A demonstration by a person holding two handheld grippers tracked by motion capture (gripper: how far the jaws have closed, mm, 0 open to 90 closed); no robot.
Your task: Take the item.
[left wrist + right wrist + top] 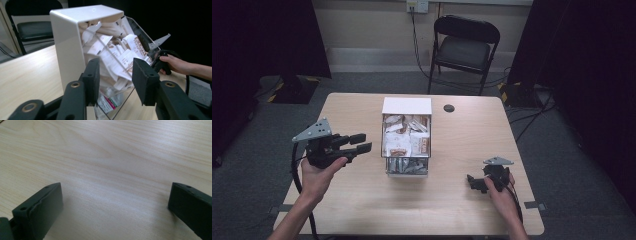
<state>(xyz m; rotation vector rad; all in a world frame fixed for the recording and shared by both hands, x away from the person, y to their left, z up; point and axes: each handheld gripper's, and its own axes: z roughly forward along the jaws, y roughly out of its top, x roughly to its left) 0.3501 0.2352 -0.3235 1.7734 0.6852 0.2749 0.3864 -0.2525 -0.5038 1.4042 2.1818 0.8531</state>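
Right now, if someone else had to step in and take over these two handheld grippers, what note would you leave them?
Left gripper: raised above the table, jaws partly open with nothing between them, pointing at the left side of the packet box.
Right gripper: low over the table near its right front corner, jaws wide open, empty.
Packet box: stands mid-table, white top, clear front, crammed with paper packets.
Done: nothing visibly taken out; no packets lie on the table.
Left: probably bring the left gripper in to the box and pick a packet, or steady the box first.

A recording lab: black curtains (262,35), folding chair (464,47), taped-down table (362,200), trailing cables (419,55).
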